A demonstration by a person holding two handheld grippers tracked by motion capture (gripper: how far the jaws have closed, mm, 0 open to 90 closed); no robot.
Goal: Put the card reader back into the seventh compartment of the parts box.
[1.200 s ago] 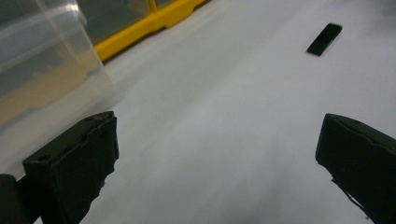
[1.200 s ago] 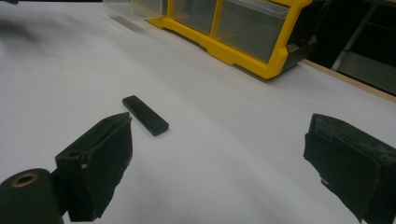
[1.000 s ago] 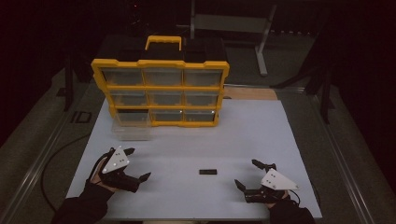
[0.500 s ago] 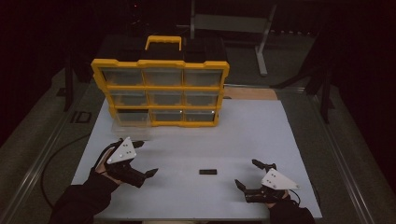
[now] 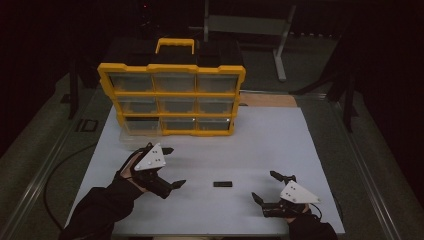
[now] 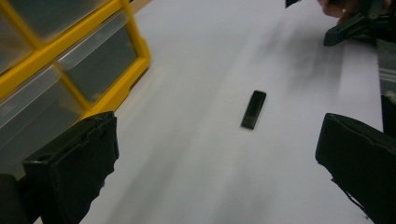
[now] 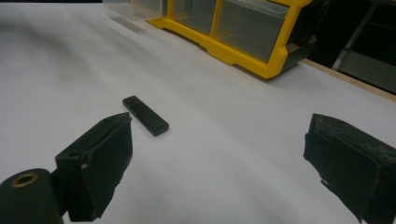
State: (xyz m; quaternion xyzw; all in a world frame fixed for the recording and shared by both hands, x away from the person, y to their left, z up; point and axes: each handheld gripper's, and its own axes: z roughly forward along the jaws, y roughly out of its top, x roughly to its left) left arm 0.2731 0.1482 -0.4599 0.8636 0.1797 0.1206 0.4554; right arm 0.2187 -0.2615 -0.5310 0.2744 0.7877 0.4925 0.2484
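Black little bar (image 5: 222, 184) lies flat on the white table top (image 5: 260, 150), down near the person's side, and nothing else touches it. It is long and thin with flat ends. It sits between the two grippers, a bit closer to the left one. In the left gripper view the bar (image 6: 253, 109) lies ahead, between the two black jaws but farther out, and it looks a little blurry. In the right gripper view the bar (image 7: 145, 115) lies just past the left-hand jaw, pointing slantwise. The left gripper (image 5: 170, 167) is held in a hand in a dark sleeve, off to the left of the bar, and its jaws are wide apart with nothing in them. It has a grey three-cornered plate on top. The right gripper (image 5: 266, 186) is low at the near edge of the table, to the right of the bar, and its jaws are wide apart too, holding nothing. Farther back on the table stands a big yellow box of drawers (image 5: 172, 97) with see-through fronts and a yellow handle on top. A clear drawer (image 5: 131, 137) rests on the table just in front of the box's lower left corner. The room around the table is dark.
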